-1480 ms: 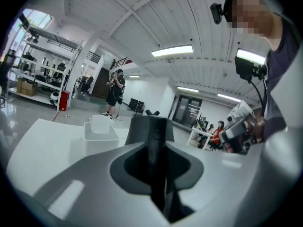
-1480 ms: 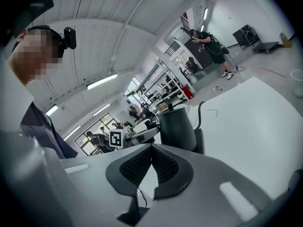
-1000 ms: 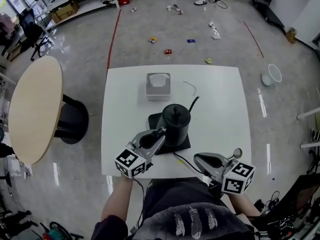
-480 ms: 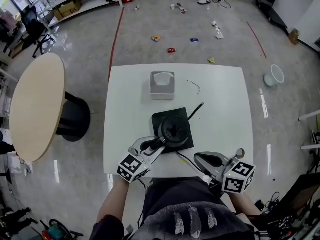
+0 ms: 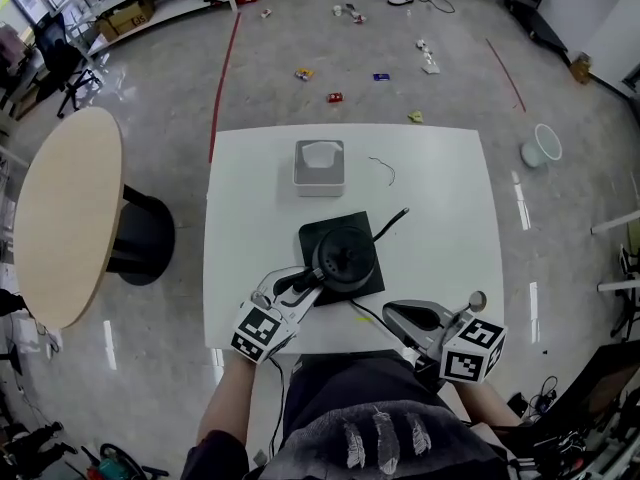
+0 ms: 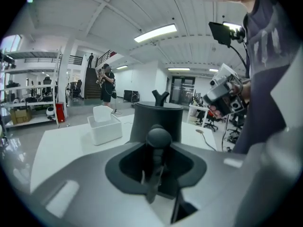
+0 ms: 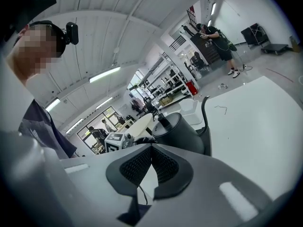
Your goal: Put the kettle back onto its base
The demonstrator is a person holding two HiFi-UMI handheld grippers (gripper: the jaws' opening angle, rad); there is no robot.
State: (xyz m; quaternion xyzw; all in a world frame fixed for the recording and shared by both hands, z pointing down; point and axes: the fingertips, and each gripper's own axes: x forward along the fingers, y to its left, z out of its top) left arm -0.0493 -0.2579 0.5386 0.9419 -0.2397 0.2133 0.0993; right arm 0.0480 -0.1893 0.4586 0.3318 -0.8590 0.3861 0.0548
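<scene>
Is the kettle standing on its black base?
Yes, the kettle stands upright on the square black base near the middle of the white table.

We are seeing a matt black kettle (image 5: 345, 258) sitting on a smooth white table (image 5: 440, 198). The grey floor (image 5: 160, 88) is shining glossy. The round table (image 5: 65, 218) is looking like pale wood.

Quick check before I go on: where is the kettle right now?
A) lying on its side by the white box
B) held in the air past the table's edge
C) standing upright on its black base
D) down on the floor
C: the head view shows the kettle upright and centred on the black base, whose corners show around it.
</scene>
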